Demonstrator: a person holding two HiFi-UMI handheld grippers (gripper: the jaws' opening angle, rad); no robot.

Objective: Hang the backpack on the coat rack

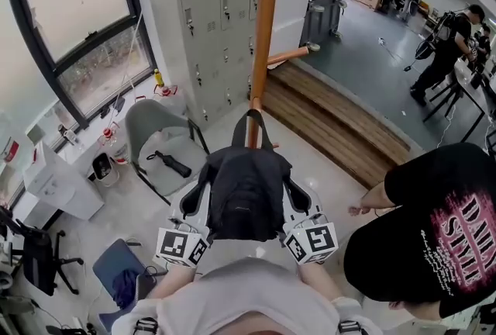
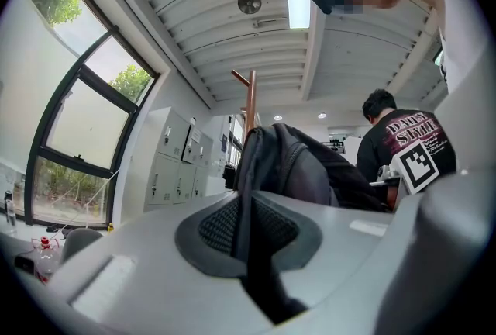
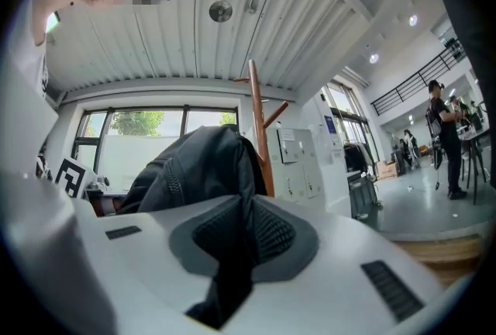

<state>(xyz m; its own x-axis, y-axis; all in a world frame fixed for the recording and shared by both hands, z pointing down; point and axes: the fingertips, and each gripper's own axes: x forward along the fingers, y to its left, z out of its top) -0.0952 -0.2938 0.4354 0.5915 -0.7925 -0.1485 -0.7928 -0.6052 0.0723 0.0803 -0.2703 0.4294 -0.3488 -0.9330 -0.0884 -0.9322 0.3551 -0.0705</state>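
A black backpack point(image 1: 246, 198) hangs in the air between my two grippers, just in front of the orange coat rack pole point(image 1: 266, 23). Its top loop point(image 1: 253, 120) stands up beside the pole, below the side peg point(image 1: 288, 56). My left gripper point(image 1: 198, 202) is shut on the bag's left strap, my right gripper point(image 1: 298, 200) on its right strap. In the left gripper view a dark strap point(image 2: 246, 209) is pinched between the grey jaws, with the backpack point(image 2: 298, 167) and the coat rack point(image 2: 249, 105) beyond. The right gripper view shows the same: strap point(image 3: 236, 248) clamped, backpack point(image 3: 194, 163) ahead, coat rack point(image 3: 260, 132) behind it.
A person in a black T-shirt point(image 1: 442, 233) stands close at my right. A grey chair point(image 1: 159, 136) sits to the left of the pole, grey lockers point(image 1: 217, 8) behind it, and a wooden step point(image 1: 341, 124) to the right. More people stand far back right.
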